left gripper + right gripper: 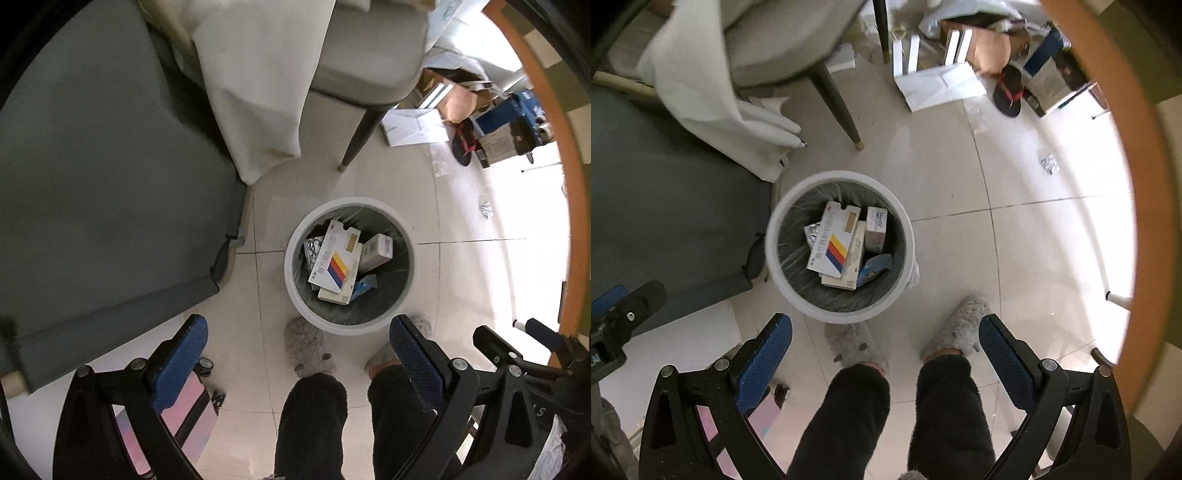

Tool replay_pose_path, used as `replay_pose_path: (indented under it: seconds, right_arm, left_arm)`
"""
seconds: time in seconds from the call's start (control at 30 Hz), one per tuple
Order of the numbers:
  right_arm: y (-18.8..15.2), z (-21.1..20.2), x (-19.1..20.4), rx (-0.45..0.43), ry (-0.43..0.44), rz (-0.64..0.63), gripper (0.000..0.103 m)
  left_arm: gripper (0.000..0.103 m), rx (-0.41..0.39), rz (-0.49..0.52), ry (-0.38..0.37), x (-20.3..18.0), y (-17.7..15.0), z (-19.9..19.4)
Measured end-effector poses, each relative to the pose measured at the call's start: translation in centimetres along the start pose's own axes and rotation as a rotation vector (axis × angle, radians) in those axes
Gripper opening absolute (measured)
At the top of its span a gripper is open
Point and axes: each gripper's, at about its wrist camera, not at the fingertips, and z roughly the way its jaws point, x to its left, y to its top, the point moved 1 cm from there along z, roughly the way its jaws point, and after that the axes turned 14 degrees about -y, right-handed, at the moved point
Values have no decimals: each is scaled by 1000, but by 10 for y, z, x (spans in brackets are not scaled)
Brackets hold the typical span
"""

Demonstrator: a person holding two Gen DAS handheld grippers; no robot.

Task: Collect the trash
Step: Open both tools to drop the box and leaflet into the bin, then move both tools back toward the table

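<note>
Left wrist view: a white bin (349,266) with a dark liner stands on pale tiles (461,280), seen from straight above. Inside lie a large white box with red, yellow and blue stripes (334,260), a cream box (338,293) under it, a small white box (376,251), a silver blister pack (313,249) and a blue wrapper (364,286). The left gripper (295,356) hangs above the near side of the bin, its blue-padded jaws spread wide with nothing between them. A crumpled silver scrap (487,210) lies on the tiles well to the right of the bin. The person's grey slippers (308,347) stand just beside the rim.

Right wrist view: the same bin (840,245) sits up and left of centre, holding the striped box (833,245), the small box (876,229), the blister pack (812,232) and the wrapper (873,267). The right gripper (886,354) is spread wide and empty, above the slippers (955,326), near the bin's lower edge. The silver scrap (1050,164) lies on the floor far right of the bin, well apart from the gripper. A chair leg (838,107) and white cloth (720,103) stand beyond the bin.
</note>
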Motion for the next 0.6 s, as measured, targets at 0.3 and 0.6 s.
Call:
replay_pose_path:
  seconds: [0.3,0.6]
  right_arm:
    - [-22,-107,-26,-64,-2,-8,102]
    - [-59,-218,-57,-126,37,40,102]
  left_arm:
    - [101,-58,47,5,-31,-22,-96]
    - [101,-124,97,5,-61,-50,-193]
